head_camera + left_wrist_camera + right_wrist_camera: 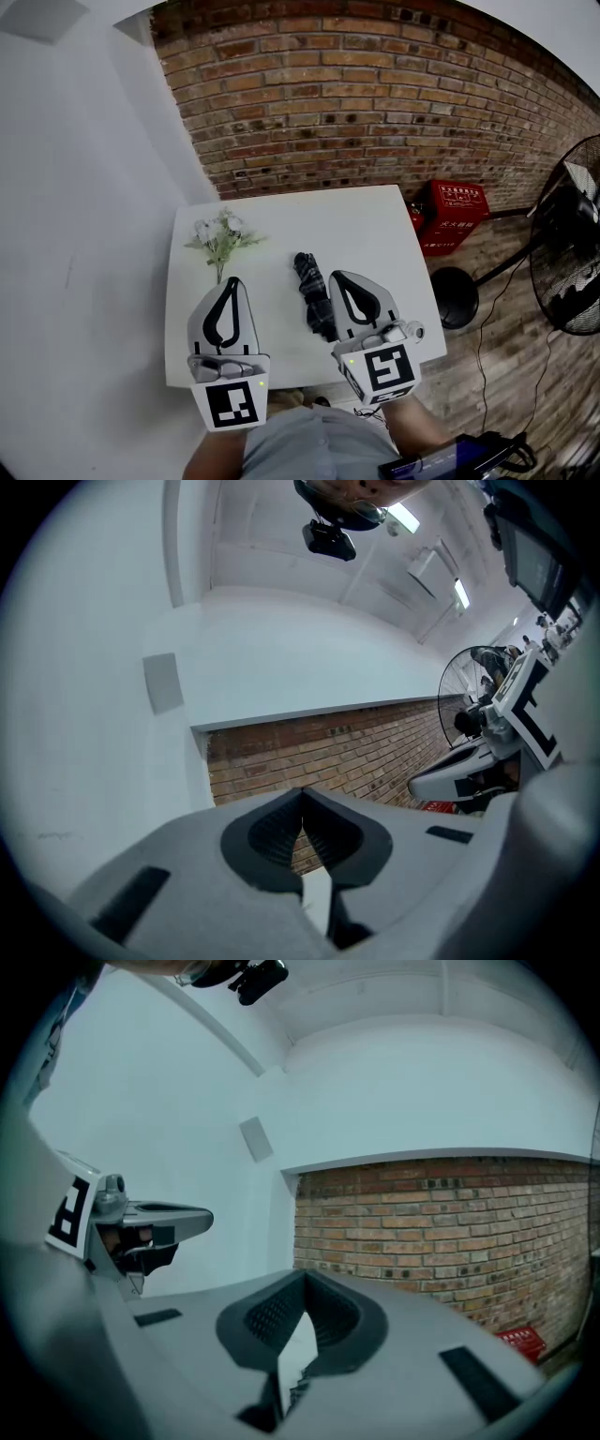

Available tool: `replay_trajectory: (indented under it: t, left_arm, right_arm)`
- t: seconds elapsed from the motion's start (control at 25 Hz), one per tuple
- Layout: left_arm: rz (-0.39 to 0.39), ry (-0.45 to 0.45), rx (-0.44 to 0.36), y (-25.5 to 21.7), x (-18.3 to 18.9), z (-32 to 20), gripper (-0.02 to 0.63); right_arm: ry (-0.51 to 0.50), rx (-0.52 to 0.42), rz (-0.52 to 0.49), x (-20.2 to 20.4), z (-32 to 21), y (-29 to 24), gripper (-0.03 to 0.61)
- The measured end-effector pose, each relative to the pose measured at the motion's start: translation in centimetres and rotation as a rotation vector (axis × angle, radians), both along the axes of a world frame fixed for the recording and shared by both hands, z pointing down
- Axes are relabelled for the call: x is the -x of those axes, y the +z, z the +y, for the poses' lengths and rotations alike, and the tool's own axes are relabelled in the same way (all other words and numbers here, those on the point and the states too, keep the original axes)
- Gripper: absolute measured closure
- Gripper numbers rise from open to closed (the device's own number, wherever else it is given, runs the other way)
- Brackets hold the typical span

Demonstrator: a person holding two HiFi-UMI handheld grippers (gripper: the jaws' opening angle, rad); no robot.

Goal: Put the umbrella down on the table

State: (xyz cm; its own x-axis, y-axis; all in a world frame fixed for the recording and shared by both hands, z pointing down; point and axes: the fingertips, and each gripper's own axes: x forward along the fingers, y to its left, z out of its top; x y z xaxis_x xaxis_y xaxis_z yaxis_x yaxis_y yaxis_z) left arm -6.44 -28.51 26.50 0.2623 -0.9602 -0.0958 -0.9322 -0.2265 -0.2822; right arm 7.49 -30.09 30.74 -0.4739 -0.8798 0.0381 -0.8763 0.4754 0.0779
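A folded dark umbrella [314, 295] lies flat on the white table [366, 234], lengthwise between my two grippers and touched by neither. My left gripper [232, 279] hovers over the table's near left part, jaws shut with nothing in them. Just right of the umbrella, my right gripper [337, 274] is also shut and empty. In the left gripper view the left gripper [301, 794] has its tips together, pointing level at the brick wall. The right gripper [302, 1279] likewise shows its tips together in the right gripper view.
A small bunch of pale flowers [220, 239] lies on the table's far left. A brick wall [375, 94] runs behind the table, a white wall to its left. On the floor at right stand a red box [453, 216] and a black standing fan [572, 272].
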Motion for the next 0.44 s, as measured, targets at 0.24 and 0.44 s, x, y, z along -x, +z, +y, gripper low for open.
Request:
replay_trajectory:
  t: [0.24, 0.44]
  left_arm:
    - [-0.003, 0.006, 0.011, 0.6, -0.16, -0.24, 0.604]
    - [-0.003, 0.009, 0.008, 0.56, -0.26, -0.38, 0.604]
  right_arm:
    - [0.007, 0.008, 0.002, -0.07, -0.2, 0.55, 0.575]
    - [0.016, 0.009, 0.001, -0.3, -0.37, 0.53, 0.574]
